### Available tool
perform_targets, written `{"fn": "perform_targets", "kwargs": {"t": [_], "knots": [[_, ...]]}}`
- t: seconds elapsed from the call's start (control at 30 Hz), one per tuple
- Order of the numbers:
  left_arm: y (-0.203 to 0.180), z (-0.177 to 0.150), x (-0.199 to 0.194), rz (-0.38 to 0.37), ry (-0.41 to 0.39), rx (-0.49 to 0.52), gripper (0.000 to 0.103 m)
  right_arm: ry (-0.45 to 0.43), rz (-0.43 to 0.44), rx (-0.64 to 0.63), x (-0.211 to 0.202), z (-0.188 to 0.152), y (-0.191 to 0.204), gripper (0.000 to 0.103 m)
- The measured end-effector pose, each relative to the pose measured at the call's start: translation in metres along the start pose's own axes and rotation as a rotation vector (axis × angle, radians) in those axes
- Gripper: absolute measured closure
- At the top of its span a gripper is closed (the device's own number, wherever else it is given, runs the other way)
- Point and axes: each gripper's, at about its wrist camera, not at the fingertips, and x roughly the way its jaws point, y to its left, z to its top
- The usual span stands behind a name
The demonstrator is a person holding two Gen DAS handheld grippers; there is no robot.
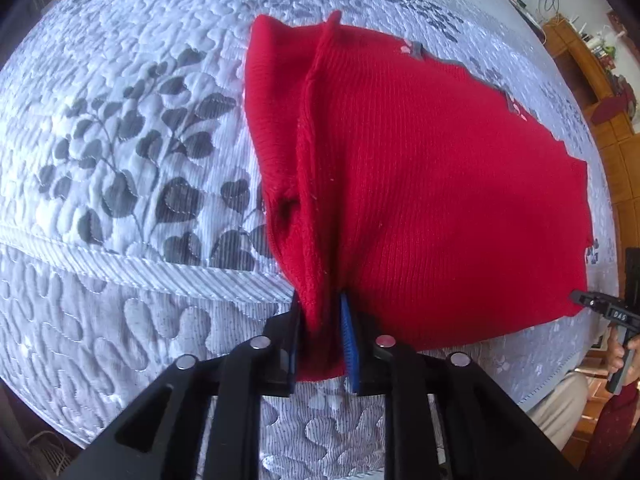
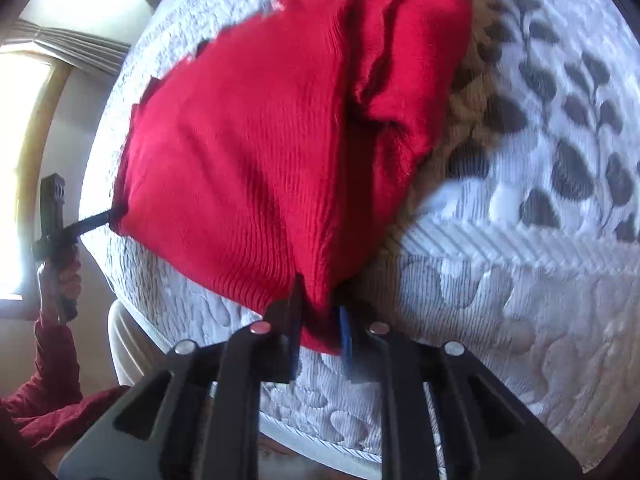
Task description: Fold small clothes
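- The quilted bedspread point(image 1: 120, 140), pale grey with a dark leaf print and a ribbed border band, fills both views and carries everything else.
- The red ribbed knit garment point(image 1: 420, 184) lies across the bedspread, occupying the centre and right of the left wrist view and the centre and upper left of the right wrist view. One part is doubled over, forming a raised fold point(image 1: 316, 120) along its left side in the left wrist view.
- The left gripper point(image 1: 320, 336) sits at the lower centre of its own view. A bunched corner of the garment passes between its black fingers with blue pads; whether the pads press on the cloth cannot be told.
- The right gripper point(image 2: 320, 332) sits at the lower centre of its own view, with another garment corner between its fingers; its grip likewise cannot be told.
- No containers appear in either view.
- A wooden cabinet point(image 1: 592, 80) stands at the upper right of the left wrist view.
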Motion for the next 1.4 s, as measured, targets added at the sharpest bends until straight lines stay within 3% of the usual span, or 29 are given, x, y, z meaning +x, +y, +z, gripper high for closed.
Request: {"fn": "perform_targets", "kwargs": {"t": [0.07, 0.23, 0.33, 0.5, 0.57, 0.63, 0.73, 0.8, 0.83, 1.0, 1.07, 1.2, 1.33, 1.4], "knots": [[-0.003, 0.004, -0.016, 0.036, -0.030, 0.023, 0.073, -0.029, -0.035, -0.026, -0.015, 0.003, 0.007, 0.062], [-0.002, 0.040, -0.055, 0.173, -0.168, 0.060, 0.067, -0.160, -0.081, -0.079, -0.065, 0.039, 0.019, 0.060], [-0.013, 0.075, -0.053, 0.133, -0.179, 0.061, 0.067, -0.190, -0.094, -0.091, -0.068, 0.080, 0.028, 0.060], [-0.048, 0.129, -0.019, 0.087, -0.179, 0.117, 0.067, -0.126, -0.160, -0.036, -0.029, 0.151, 0.012, 0.060], [-0.056, 0.144, -0.002, 0.051, -0.164, 0.133, 0.067, -0.108, -0.164, 0.010, -0.012, 0.166, 0.003, 0.060], [-0.060, 0.155, 0.017, 0.068, -0.140, 0.152, 0.067, -0.099, -0.154, 0.049, -0.003, 0.177, -0.009, 0.060], [-0.058, 0.162, 0.040, 0.105, -0.104, 0.162, 0.067, -0.098, -0.102, 0.087, 0.005, 0.187, -0.022, 0.064], [-0.052, 0.166, 0.048, 0.092, -0.101, 0.154, 0.065, -0.100, -0.065, 0.080, 0.005, 0.189, -0.024, 0.093], [-0.049, 0.167, 0.048, 0.081, -0.100, 0.149, 0.065, -0.104, -0.055, 0.076, 0.003, 0.189, -0.025, 0.099], [-0.050, 0.164, 0.050, 0.095, -0.117, 0.176, 0.064, -0.211, -0.074, 0.097, -0.014, 0.193, -0.038, 0.100], [-0.050, 0.164, 0.053, 0.108, -0.125, 0.178, 0.064, -0.194, -0.132, 0.107, -0.002, 0.197, -0.047, 0.100], [-0.052, 0.161, 0.054, 0.131, -0.144, 0.181, 0.063, -0.191, -0.139, 0.116, 0.010, 0.197, -0.052, 0.100], [-0.060, 0.153, 0.043, 0.190, -0.157, 0.188, 0.062, -0.216, -0.138, 0.102, -0.011, 0.185, -0.040, 0.078], [-0.064, 0.142, 0.031, 0.187, -0.164, 0.176, 0.062, -0.240, -0.123, 0.097, -0.028, 0.171, -0.035, 0.076]]}}
